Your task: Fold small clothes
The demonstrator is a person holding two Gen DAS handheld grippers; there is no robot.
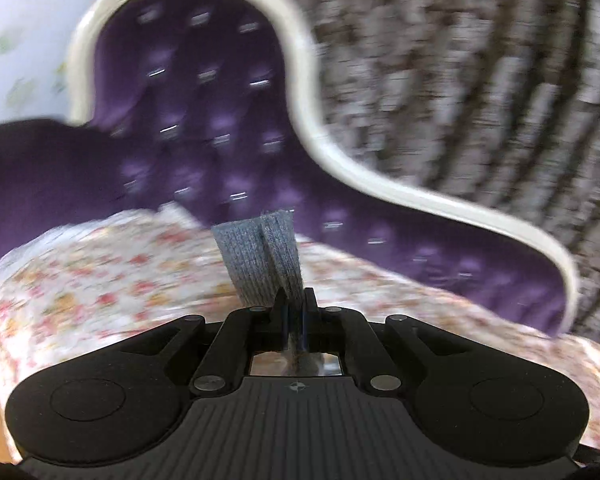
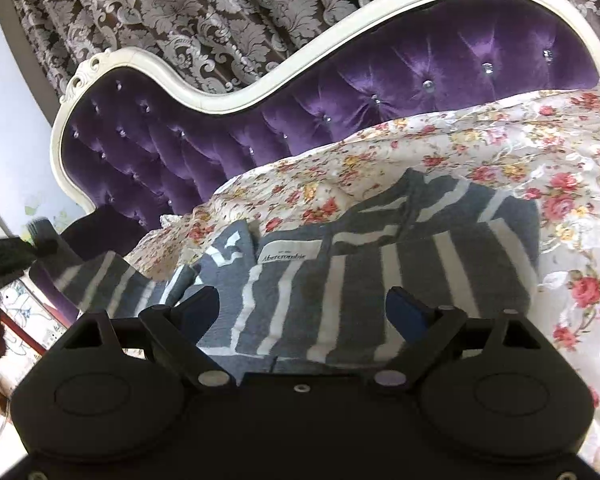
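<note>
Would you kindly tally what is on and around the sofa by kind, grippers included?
Grippers: 2, the left gripper pinching grey knit, the right gripper open above the garment.
Striped grey garments: 1, the sweater.
Floral covers: 1, the sheet.
Purple sofas: 1, the sofa.
Patterned curtains: 1, the curtain.
Total: 6

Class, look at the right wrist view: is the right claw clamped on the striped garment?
No, the right claw stands wide open, its fingers apart over the grey and white striped garment on the floral sheet.
</note>
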